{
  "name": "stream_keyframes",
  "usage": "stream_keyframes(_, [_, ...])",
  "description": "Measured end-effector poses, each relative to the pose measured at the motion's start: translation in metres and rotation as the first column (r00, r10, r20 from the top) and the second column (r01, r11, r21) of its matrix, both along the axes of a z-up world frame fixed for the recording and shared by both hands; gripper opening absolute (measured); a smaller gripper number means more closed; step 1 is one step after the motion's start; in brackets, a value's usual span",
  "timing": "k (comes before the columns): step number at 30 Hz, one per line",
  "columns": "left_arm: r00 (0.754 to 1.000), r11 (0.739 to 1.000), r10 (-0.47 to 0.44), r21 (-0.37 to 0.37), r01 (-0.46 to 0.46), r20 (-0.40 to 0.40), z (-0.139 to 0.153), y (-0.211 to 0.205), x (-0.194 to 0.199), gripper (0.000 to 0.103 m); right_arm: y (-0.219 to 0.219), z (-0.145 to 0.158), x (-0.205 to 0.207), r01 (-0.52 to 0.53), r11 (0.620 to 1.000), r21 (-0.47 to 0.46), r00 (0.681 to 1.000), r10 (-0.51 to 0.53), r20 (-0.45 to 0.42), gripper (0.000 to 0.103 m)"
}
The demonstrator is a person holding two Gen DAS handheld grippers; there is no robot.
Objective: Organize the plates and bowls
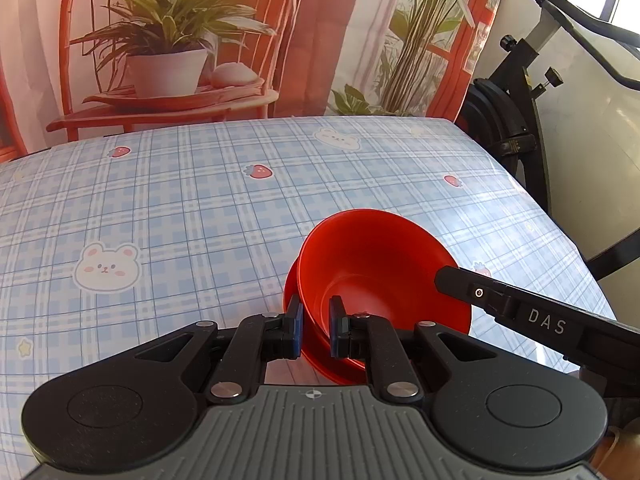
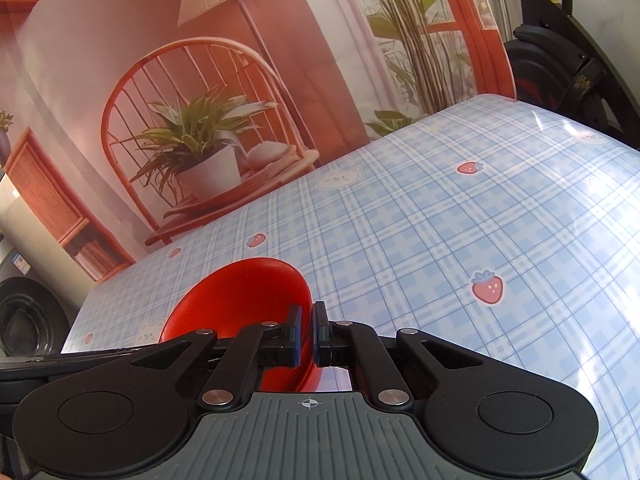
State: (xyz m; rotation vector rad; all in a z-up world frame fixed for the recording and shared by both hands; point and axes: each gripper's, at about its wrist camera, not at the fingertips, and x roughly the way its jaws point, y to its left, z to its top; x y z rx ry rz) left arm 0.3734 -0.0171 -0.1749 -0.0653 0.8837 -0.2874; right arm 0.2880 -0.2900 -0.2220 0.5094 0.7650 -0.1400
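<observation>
A red bowl [image 1: 372, 264] stands over a red plate [image 1: 289, 294] on the blue plaid tablecloth; only the plate's rim shows from under it. My left gripper [image 1: 317, 326] is shut on the bowl's near rim, one pad outside the wall and one inside. My right gripper [image 1: 445, 279] comes in from the right, its fingertips at the bowl's right rim. In the right wrist view the same bowl [image 2: 236, 300] lies low and left, and the right gripper [image 2: 308, 334] is shut on its rim. I cannot tell whether the bowl rests on the plate.
The tablecloth [image 1: 180, 200] carries bear and strawberry prints. A printed backdrop [image 1: 180, 40] of a chair and plant hangs behind the table's far edge. An exercise bike [image 1: 516, 92] stands off the right edge. A dark round object [image 2: 28, 316] sits beyond the left edge.
</observation>
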Motion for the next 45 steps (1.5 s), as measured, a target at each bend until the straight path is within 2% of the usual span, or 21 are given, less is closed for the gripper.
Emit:
stream_keyframes(19, [1.0, 1.0, -0.015, 0.023, 0.015, 0.011, 0.001, -0.001, -0.003, 0.014, -0.001, -0.002, -0.001, 0.003, 1.0, 0.004, 1.0, -0.003, -0.004, 0.004])
stream_keyframes(22, [1.0, 1.0, -0.008, 0.018, 0.008, 0.009, 0.002, 0.001, -0.005, 0.015, -0.001, -0.003, -0.001, 0.01, 1.0, -0.001, 1.0, -0.01, -0.014, 0.007])
stream_keyframes(26, [1.0, 1.0, 0.007, 0.02, -0.007, 0.011, 0.003, 0.004, -0.006, 0.03, -0.003, -0.005, -0.002, 0.018, 1.0, 0.005, 1.0, -0.018, -0.02, 0.011])
stream_keyframes(34, [1.0, 0.999, 0.024, 0.023, -0.024, -0.018, -0.004, 0.007, 0.001, 0.03, -0.003, -0.012, -0.002, 0.016, 1.0, 0.017, 1.0, -0.015, -0.027, 0.013])
stream_keyframes(45, [0.998, 1.0, -0.008, 0.025, 0.01, -0.07, -0.018, -0.005, 0.008, 0.03, -0.001, -0.023, 0.001, 0.004, 0.999, 0.05, 0.999, -0.001, -0.048, 0.018])
